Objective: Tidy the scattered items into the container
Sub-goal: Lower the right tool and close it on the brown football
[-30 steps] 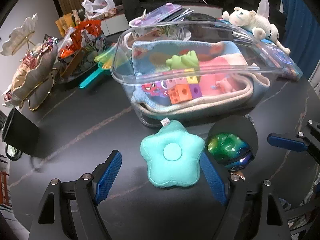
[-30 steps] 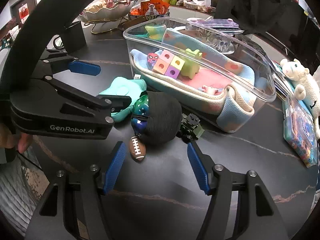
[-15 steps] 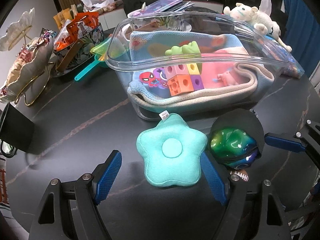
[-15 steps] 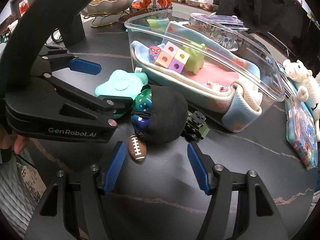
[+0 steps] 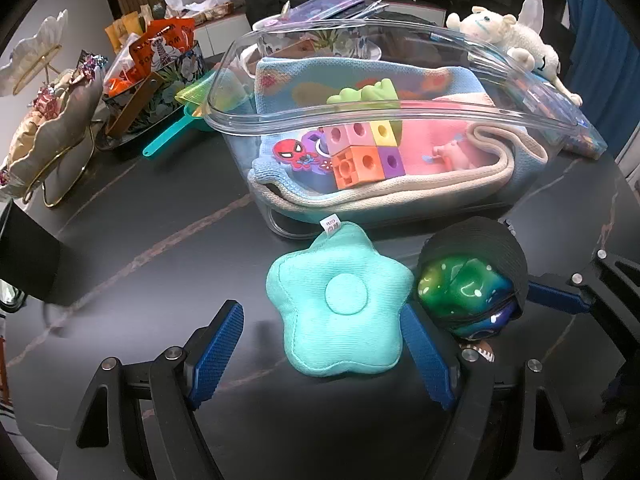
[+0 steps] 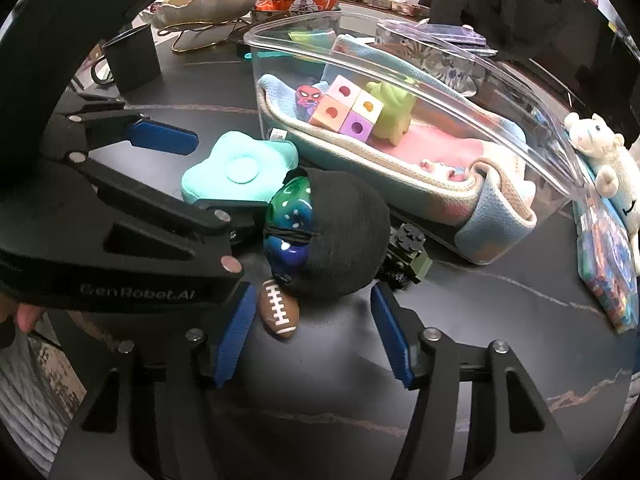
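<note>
A teal star cushion [image 5: 340, 300] [image 6: 236, 170] lies flat on the black table, between the open fingers of my left gripper [image 5: 320, 354]. To its right sits a shiny green-blue ball in a black sock [image 5: 468, 280] [image 6: 332, 232], with a small toy football [image 6: 278, 310] against it. My right gripper [image 6: 314, 338] is open just short of the football and the ball. A dark brick toy [image 6: 406, 258] rests behind the ball. The clear plastic container [image 5: 532, 120] [image 6: 560, 176] holds a blue blanket, coloured cubes and a green figure.
A black mug [image 6: 130, 58] stands at the table's left. A shell-shaped dish [image 5: 48, 128] on a gold stand and a snack tray [image 5: 156, 76] sit at the back left. A white plush lamb [image 5: 516, 38] [image 6: 604, 152] and a flat toy box [image 6: 608, 264] lie right of the container.
Both grippers have moved forward and lower toward the table; the star cushion now sits deeper between the left fingers, and the football and ball are closer to the right fingers. No object has moved.
</note>
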The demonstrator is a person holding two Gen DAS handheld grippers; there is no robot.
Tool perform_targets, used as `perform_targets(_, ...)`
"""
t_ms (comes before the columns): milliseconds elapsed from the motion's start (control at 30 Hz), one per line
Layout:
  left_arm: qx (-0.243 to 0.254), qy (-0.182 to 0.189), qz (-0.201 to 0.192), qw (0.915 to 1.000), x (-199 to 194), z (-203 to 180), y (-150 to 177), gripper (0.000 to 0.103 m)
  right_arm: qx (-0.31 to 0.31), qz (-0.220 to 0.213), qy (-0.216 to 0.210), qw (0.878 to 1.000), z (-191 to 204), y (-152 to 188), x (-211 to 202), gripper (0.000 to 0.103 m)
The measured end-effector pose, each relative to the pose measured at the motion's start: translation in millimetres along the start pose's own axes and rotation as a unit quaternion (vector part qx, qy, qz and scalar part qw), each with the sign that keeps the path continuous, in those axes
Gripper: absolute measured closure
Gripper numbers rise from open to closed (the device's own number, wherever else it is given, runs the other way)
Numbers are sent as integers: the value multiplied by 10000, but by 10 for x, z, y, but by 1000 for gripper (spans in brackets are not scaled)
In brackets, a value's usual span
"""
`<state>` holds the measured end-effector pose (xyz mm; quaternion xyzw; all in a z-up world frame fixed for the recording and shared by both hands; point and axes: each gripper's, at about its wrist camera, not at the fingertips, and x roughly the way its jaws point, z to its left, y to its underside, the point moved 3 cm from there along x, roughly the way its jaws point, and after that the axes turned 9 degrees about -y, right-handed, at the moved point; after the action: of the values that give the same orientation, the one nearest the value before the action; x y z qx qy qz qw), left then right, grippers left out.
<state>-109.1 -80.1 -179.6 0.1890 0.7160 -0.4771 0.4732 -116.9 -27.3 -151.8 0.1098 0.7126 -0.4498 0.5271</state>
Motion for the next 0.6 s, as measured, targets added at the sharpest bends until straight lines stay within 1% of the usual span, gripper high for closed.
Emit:
perform_targets(233, 45, -41, 93, 9999, 54, -19, 29, 25, -12, -19, 10, 10000, 33, -1, 33, 53)
perform_targets(367, 40, -47, 89, 9999, 51, -25, 23, 25, 21, -21, -26, 10000, 15, 3, 48, 61)
perform_targets(600, -23, -8, 164, 9999, 91, -17, 15, 25, -20, 1, -66, 10000, 16, 11, 43, 67)
